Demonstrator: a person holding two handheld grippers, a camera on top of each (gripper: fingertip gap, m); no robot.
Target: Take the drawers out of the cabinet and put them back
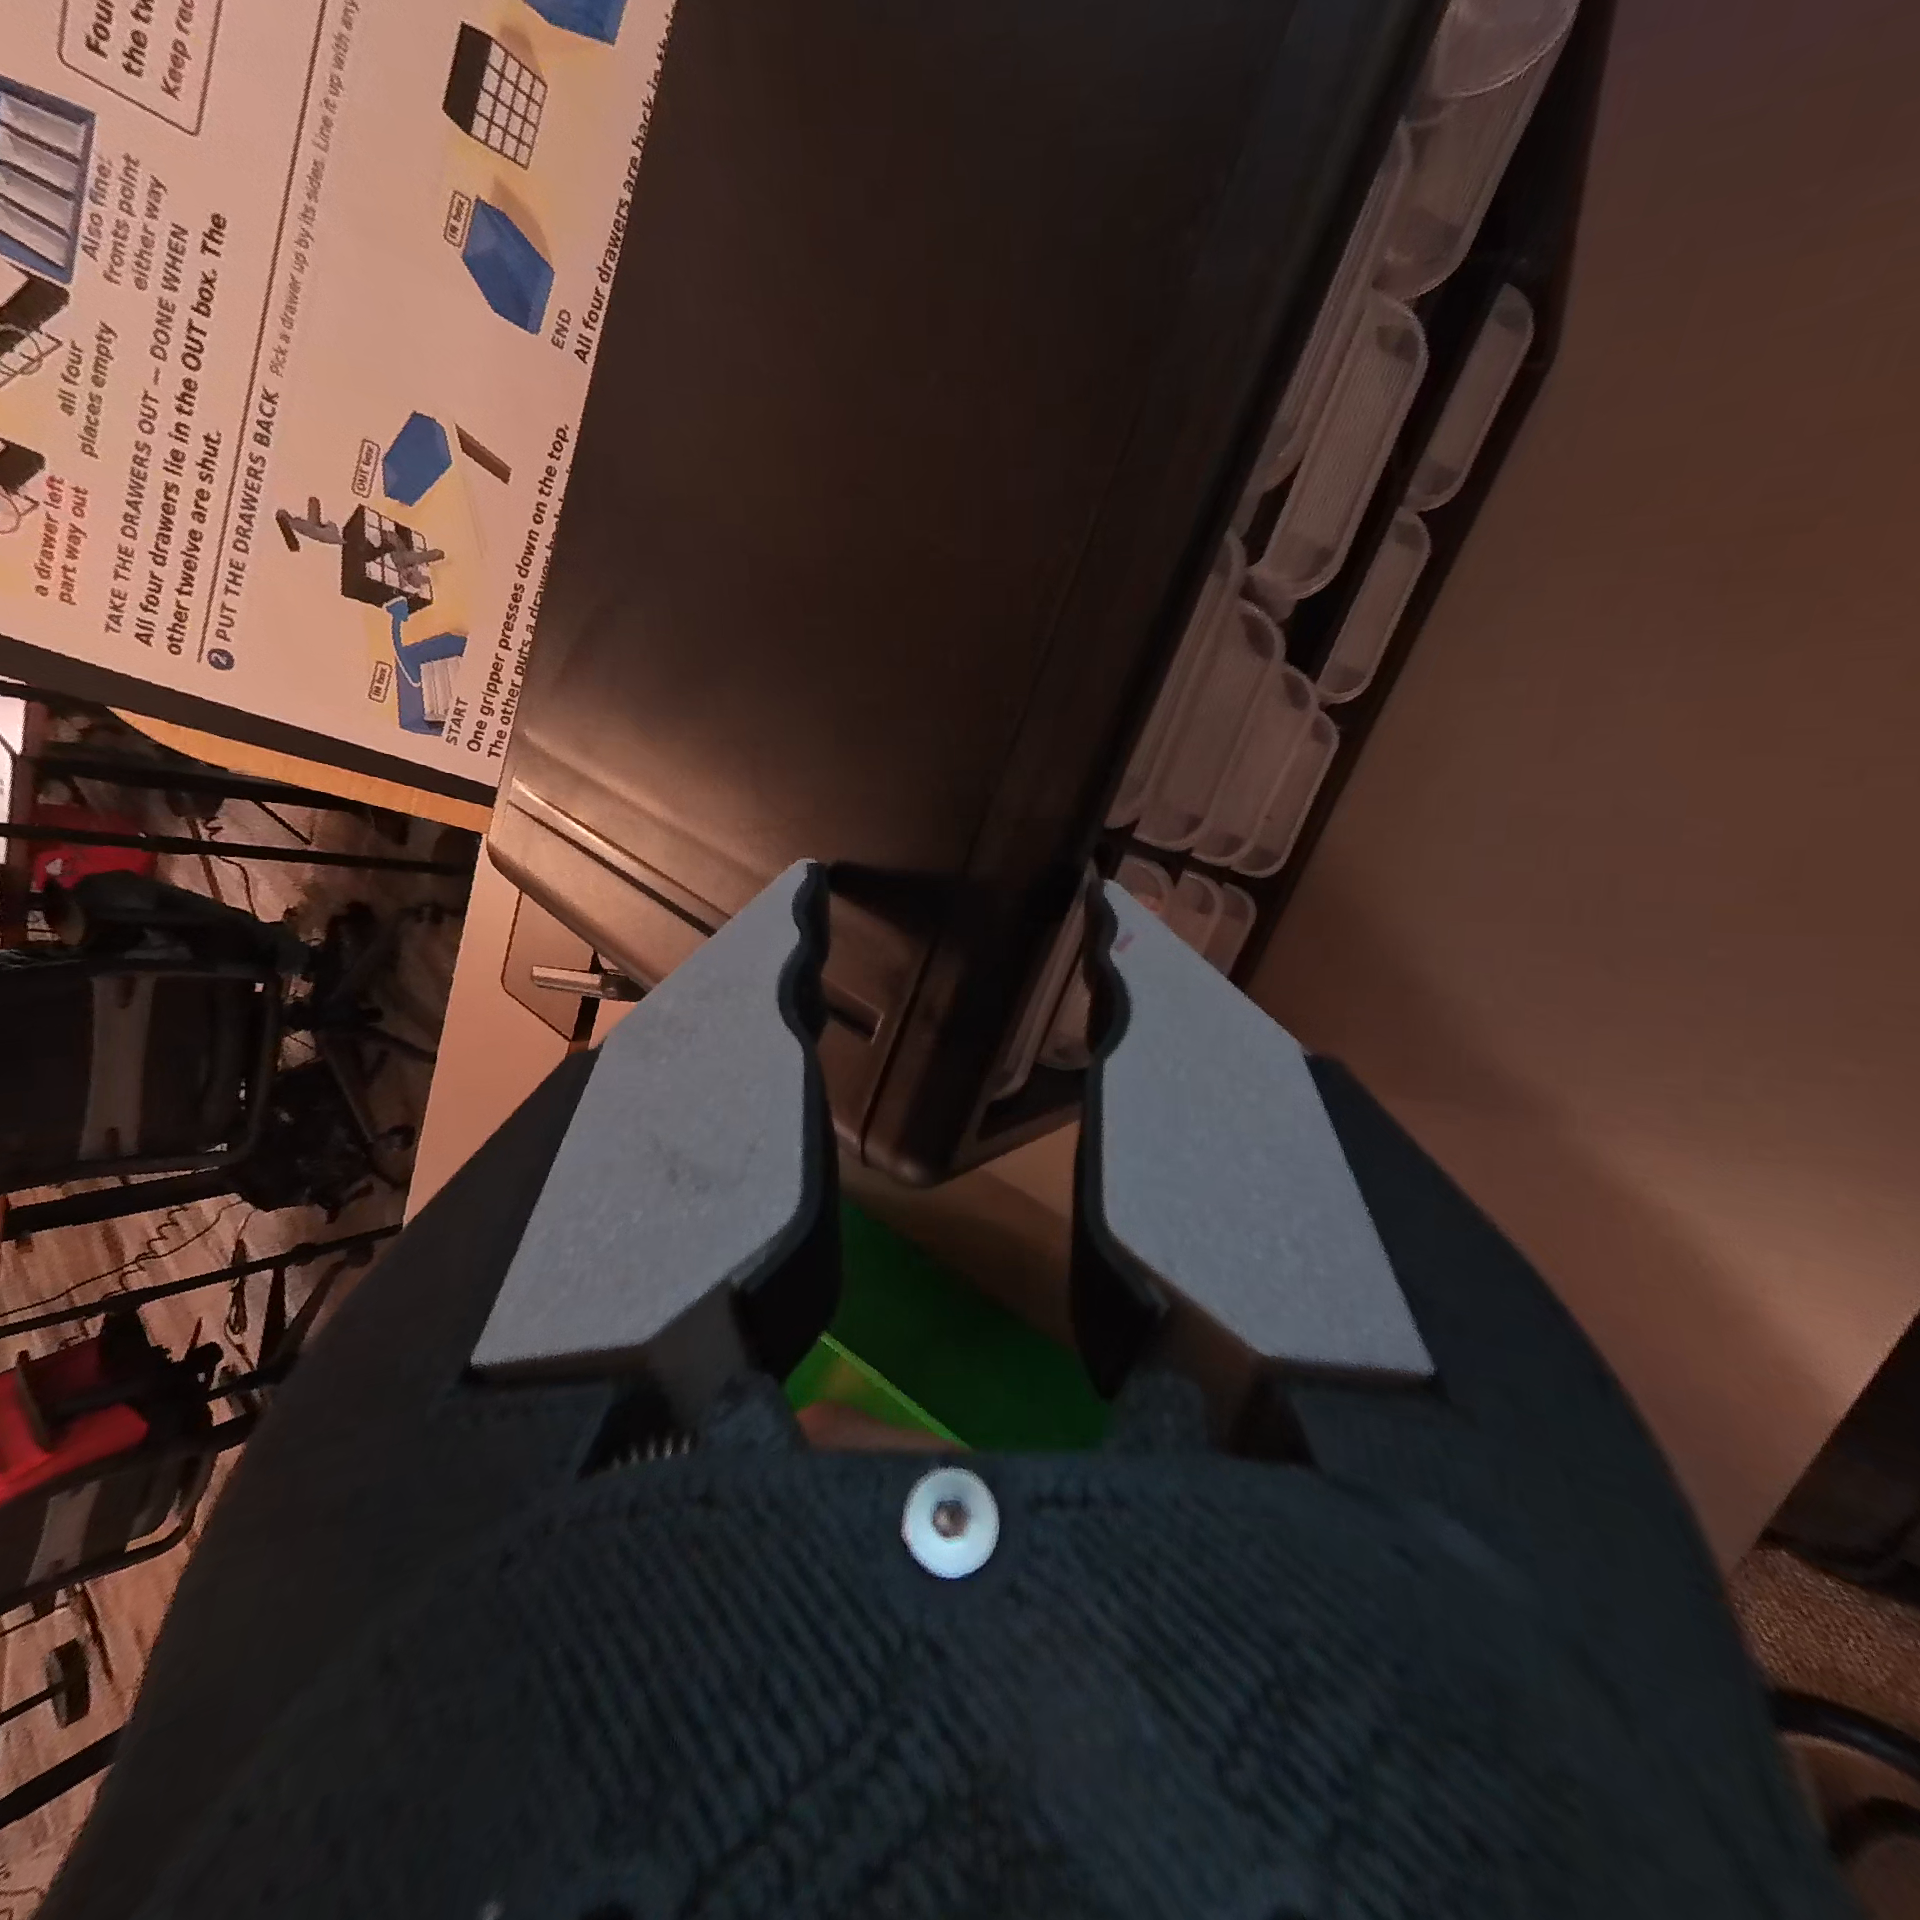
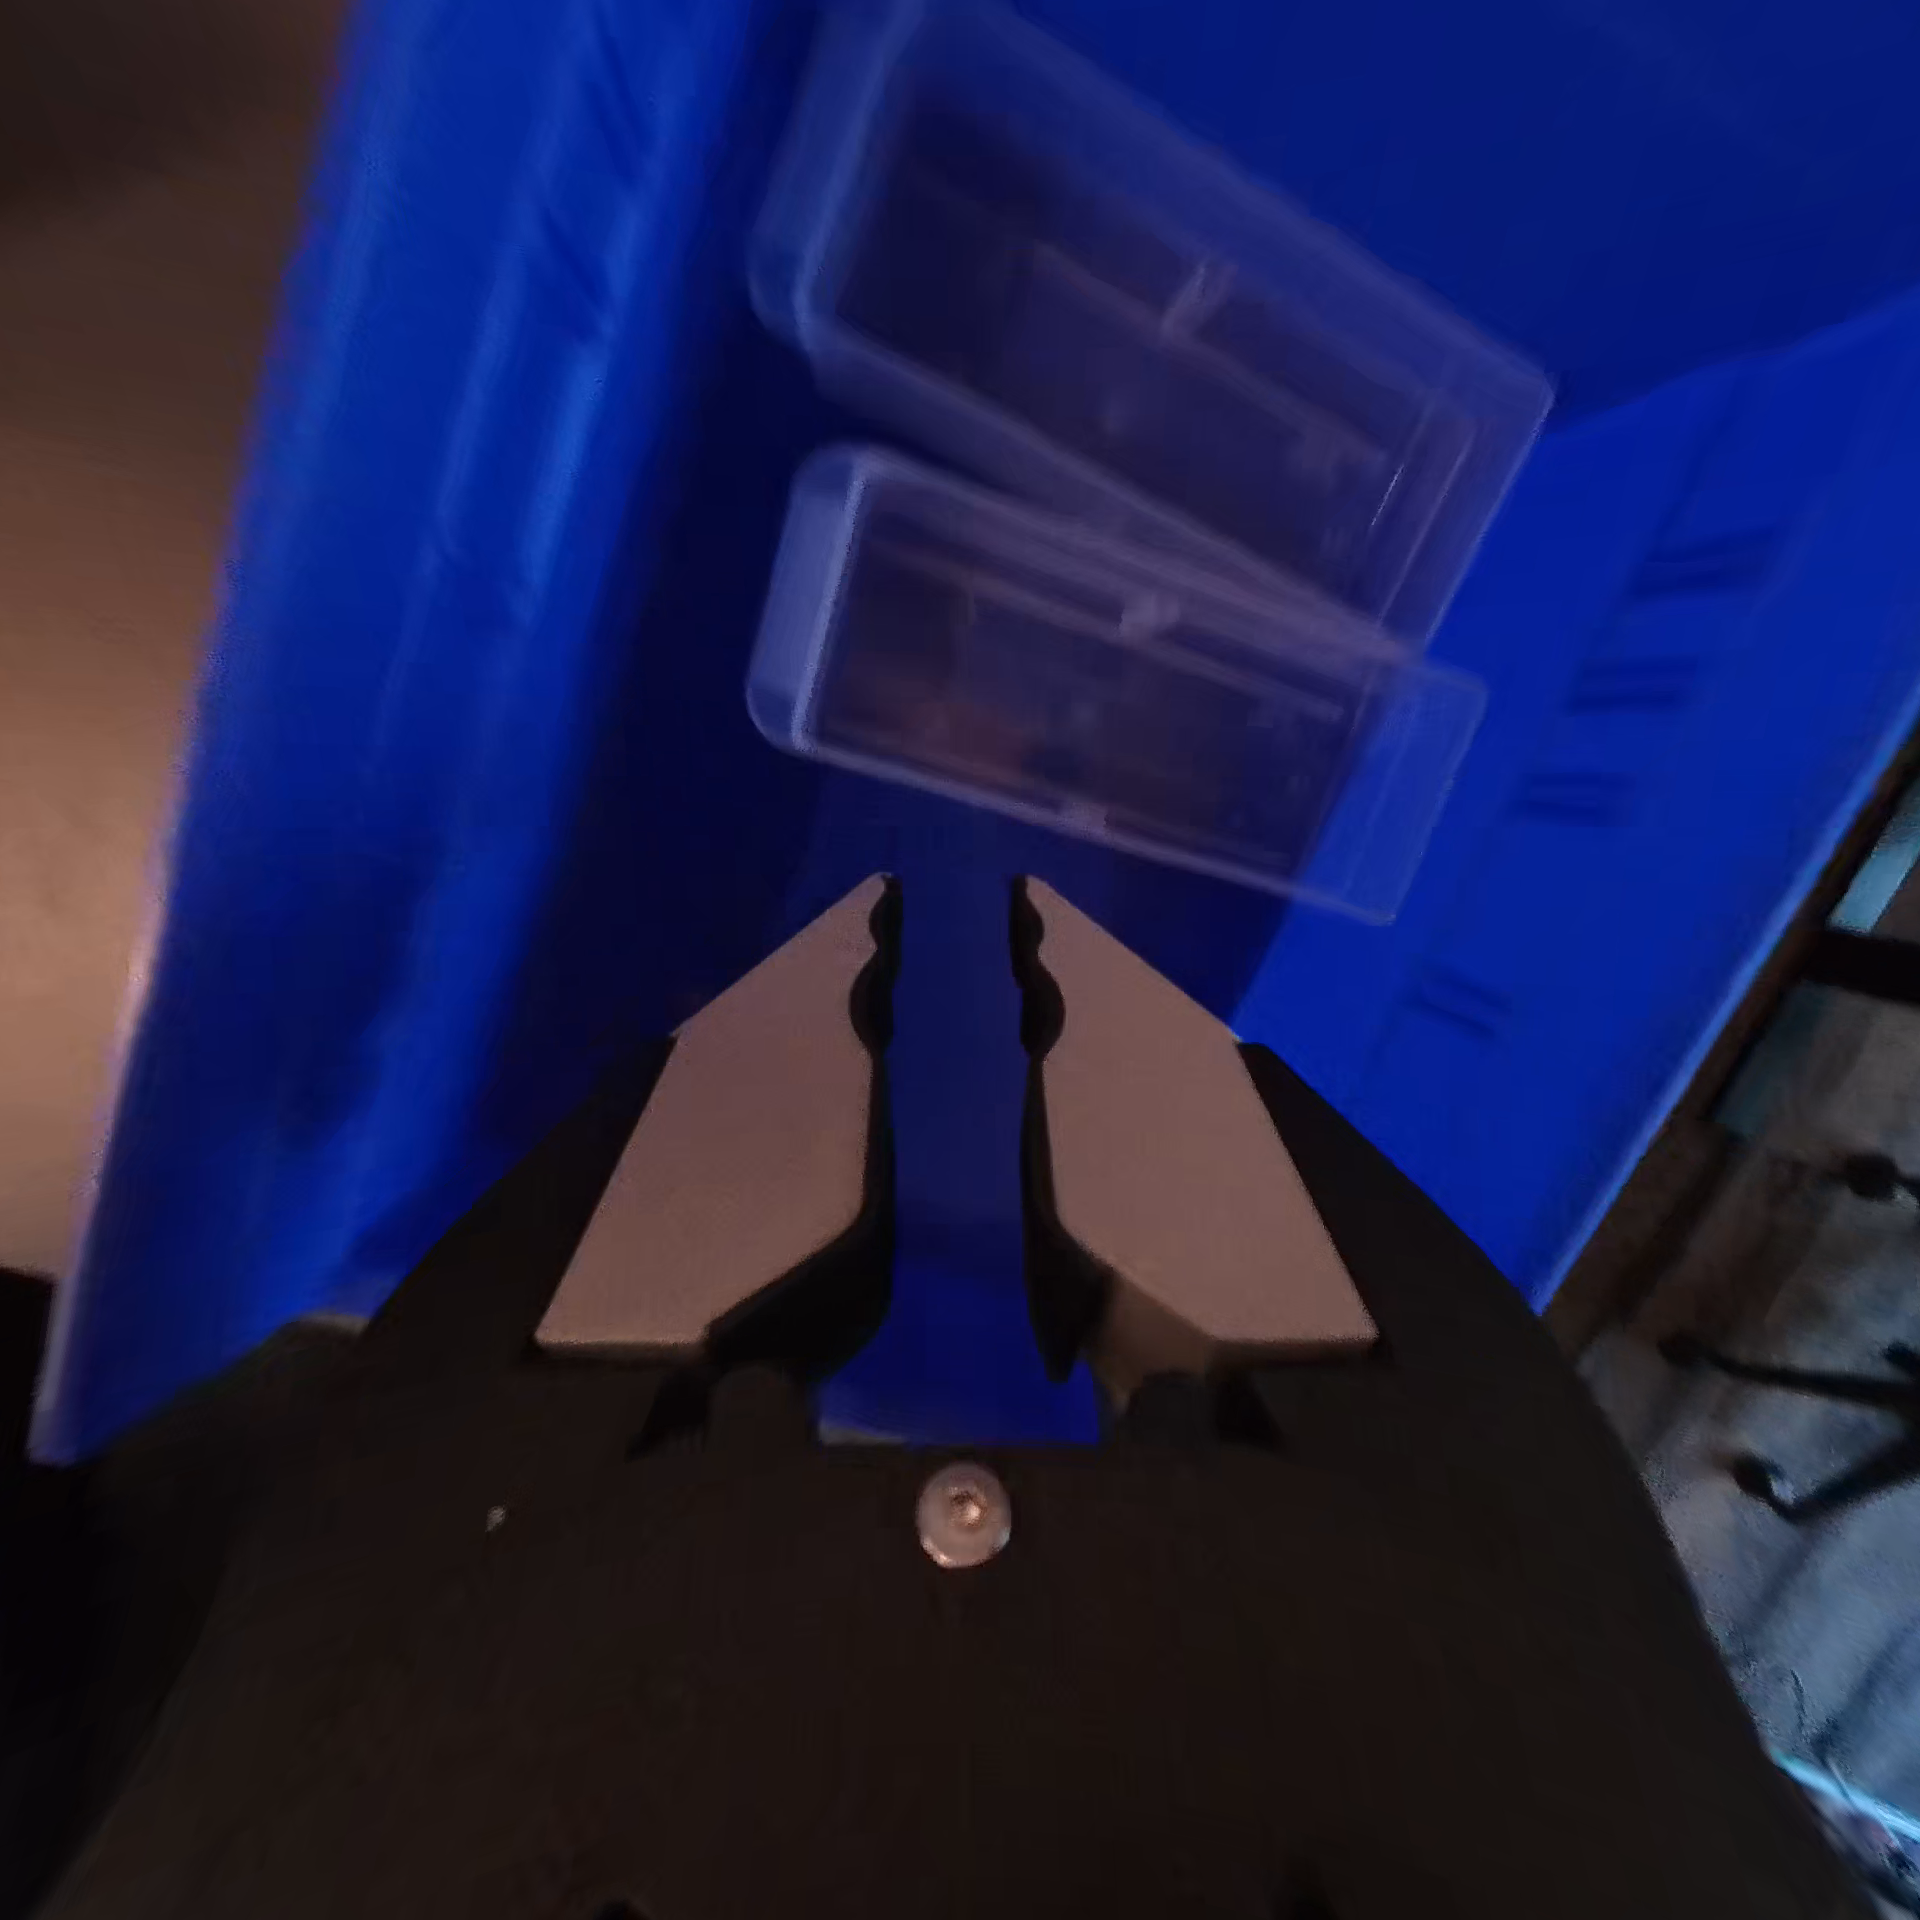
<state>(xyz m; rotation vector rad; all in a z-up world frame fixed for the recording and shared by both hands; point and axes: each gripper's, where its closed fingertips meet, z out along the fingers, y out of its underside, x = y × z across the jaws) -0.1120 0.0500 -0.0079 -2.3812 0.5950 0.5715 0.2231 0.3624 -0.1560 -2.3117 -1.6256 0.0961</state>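
In the left wrist view a black cabinet (image 1: 914,436) runs up the picture, with several clear drawers (image 1: 1351,436) showing along its right face. My left gripper (image 1: 951,894) is open, its fingertips at the cabinet's near top corner; I cannot tell if they touch it. In the right wrist view two clear drawers (image 2: 1101,675) (image 2: 1143,301) lie inside a blue box (image 2: 499,623), one partly over the other. My right gripper (image 2: 951,894) hovers just short of the nearer drawer, jaws a little apart with nothing between them.
A printed instruction sheet (image 1: 312,343) lies on the table left of the cabinet. A green object (image 1: 914,1340) shows below the left gripper's fingers. Dark stands and gear (image 1: 156,1039) crowd the floor beyond the table edge. The blue box's right wall (image 2: 1662,779) rises close by.
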